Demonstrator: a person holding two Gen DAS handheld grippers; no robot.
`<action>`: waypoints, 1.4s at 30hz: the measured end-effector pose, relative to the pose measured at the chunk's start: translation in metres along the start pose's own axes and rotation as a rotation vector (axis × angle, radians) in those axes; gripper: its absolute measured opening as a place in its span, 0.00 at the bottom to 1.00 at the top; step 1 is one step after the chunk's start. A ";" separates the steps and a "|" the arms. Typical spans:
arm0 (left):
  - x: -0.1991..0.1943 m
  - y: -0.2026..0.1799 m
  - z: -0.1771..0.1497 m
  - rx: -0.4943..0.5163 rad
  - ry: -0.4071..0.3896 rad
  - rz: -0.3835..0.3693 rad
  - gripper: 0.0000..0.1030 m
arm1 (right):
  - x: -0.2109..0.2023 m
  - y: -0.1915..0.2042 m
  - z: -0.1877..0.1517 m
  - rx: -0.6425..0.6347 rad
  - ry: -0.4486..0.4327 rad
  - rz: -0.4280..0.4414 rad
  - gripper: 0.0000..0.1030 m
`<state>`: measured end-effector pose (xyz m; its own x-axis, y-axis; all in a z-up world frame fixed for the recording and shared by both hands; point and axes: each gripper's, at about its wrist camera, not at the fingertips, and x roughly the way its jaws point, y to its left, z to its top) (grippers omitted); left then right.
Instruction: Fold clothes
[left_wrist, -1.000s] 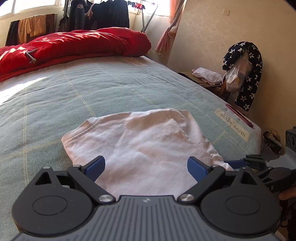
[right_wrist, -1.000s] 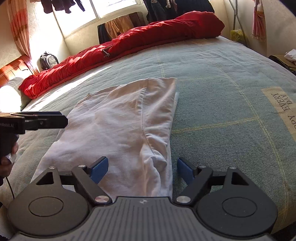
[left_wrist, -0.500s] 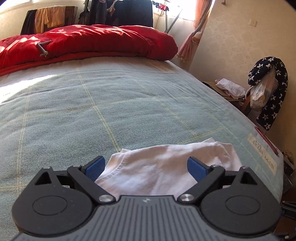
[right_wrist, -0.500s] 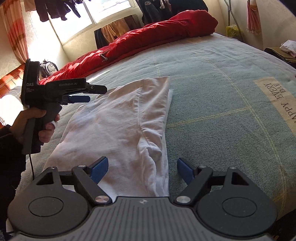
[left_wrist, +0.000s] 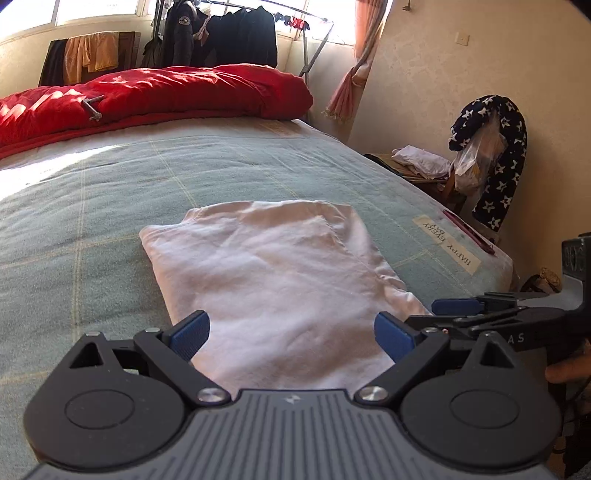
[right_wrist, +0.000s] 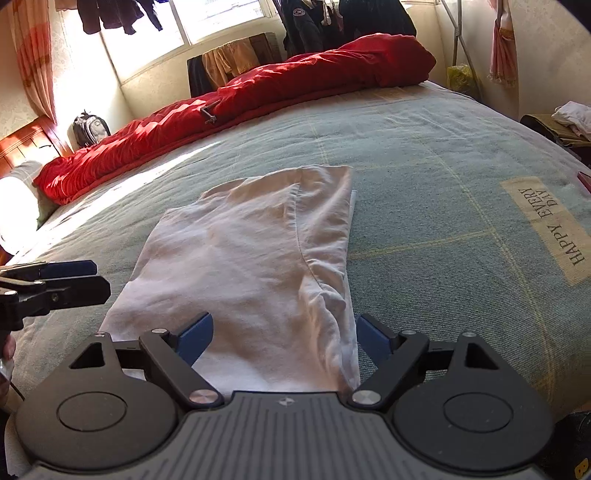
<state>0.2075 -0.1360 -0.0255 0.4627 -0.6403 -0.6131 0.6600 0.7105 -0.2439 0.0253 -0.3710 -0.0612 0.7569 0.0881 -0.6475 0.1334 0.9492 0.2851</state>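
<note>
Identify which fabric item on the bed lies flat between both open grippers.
The white garment, spread on the green blanket between both grippers' open fingers. The red duvet lies bunched along the bed's far edge.

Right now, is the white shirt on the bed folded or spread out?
Folded. The shirt lies as a narrow strip, one layer lapped over another along a seam, on the bed.

left gripper (left_wrist: 291, 334) pulled back from over the white garment (left_wrist: 280, 280), now beside right gripper (right_wrist: 284, 338)
</note>
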 end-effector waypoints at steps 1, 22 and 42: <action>-0.003 -0.003 -0.005 0.001 -0.004 -0.019 0.93 | -0.003 0.001 -0.001 0.001 -0.001 -0.005 0.86; -0.018 0.031 -0.025 -0.230 -0.001 -0.011 0.93 | -0.011 -0.012 -0.003 0.064 -0.006 -0.002 0.96; 0.057 0.119 -0.018 -0.661 0.053 -0.196 0.93 | 0.120 -0.103 0.079 0.397 0.134 0.453 1.00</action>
<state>0.3021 -0.0827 -0.1028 0.3309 -0.7720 -0.5427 0.2217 0.6226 -0.7505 0.1533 -0.4820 -0.1128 0.7107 0.5177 -0.4763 0.0647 0.6261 0.7771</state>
